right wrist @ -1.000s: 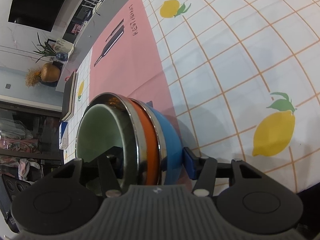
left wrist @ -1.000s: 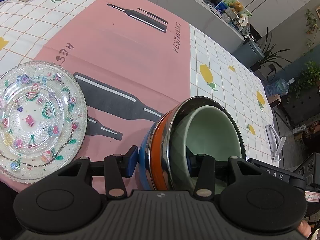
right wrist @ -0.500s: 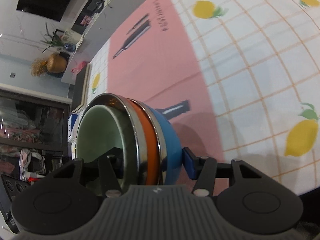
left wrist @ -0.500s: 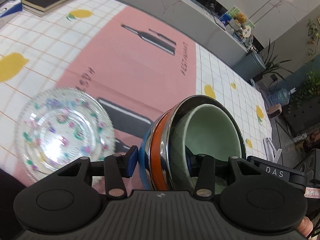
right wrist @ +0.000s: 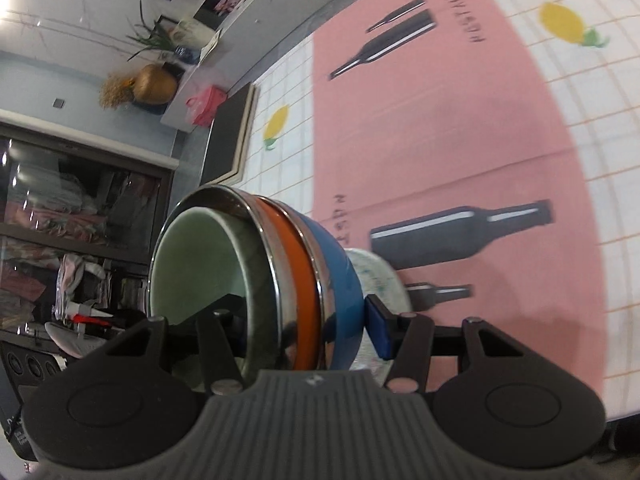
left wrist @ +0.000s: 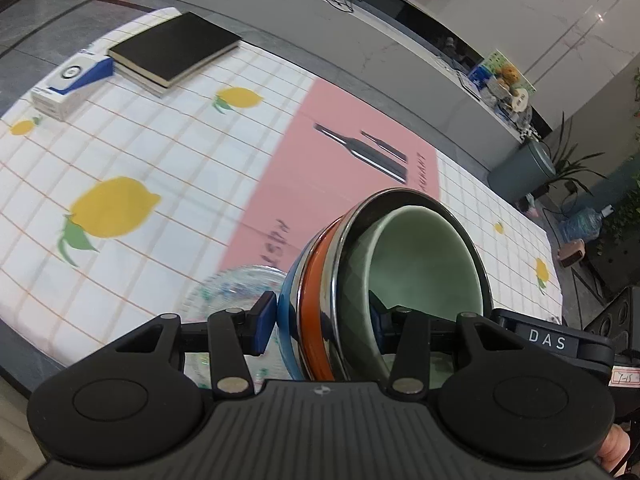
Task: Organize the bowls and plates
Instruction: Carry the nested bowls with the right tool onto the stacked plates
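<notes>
Tabletop [left wrist: 168, 152]: lemon-check cloth, pink mat at 12 o'clock. Nested bowl stack [left wrist: 384, 280], tilted on edge, raised over glass plate [left wrist: 228, 292] at 9 o'clock. Left tool [left wrist: 320, 322] and right tool [right wrist: 304, 330] each clamped across stack walls, fingers partly spread.

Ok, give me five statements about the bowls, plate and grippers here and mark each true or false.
1. Both grippers, left and right, clamp the bowl stack. True.
2. The innermost bowl is red. False: pale green.
3. The stack is tilted on its side. True.
4. The glass plate sits on top of the stack. False: it lies behind and beneath it.
5. The black book lies on the pink mat. False: it rests on the lemon cloth.
</notes>
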The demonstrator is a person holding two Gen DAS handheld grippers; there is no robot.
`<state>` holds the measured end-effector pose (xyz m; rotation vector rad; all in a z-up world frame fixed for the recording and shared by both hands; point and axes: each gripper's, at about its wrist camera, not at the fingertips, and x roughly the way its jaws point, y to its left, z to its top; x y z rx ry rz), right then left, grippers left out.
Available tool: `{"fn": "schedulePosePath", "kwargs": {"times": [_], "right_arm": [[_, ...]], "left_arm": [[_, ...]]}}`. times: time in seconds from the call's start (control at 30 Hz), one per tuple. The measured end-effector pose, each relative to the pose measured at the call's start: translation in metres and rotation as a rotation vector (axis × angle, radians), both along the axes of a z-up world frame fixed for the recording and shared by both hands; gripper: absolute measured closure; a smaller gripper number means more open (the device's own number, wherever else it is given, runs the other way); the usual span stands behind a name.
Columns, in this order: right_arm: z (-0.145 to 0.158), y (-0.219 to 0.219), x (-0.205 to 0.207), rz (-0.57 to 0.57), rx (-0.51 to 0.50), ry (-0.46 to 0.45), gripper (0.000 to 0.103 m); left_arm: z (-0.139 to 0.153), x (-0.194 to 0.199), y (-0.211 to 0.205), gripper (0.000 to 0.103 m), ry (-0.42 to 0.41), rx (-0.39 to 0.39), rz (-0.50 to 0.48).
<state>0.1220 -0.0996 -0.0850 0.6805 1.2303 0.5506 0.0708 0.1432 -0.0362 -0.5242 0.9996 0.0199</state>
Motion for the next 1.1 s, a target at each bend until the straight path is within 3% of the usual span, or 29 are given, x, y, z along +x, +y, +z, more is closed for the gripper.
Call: {"fn": "schedulePosePath", "kwargs": {"times": [0.47,0.77,1.1], "right_arm": [[-0.041,0.048,0.008,0.073,-0.085,0.065,0.051],[-0.055,0.053,0.01,0.089,-0.108,0.08,0.051],[-0.057,0.056,0.009,0.095,-0.119,0.073,0.05]], "left_arm": [[-0.054,-0.005,0.041,0.052,0.074,-0.085,0.053],[-0.071,-0.006,0.045,0.052,0.097,-0.101,0.057],[-0.069,-0.007,0.042,0.052,0.115,-0.088,0.041]]}}
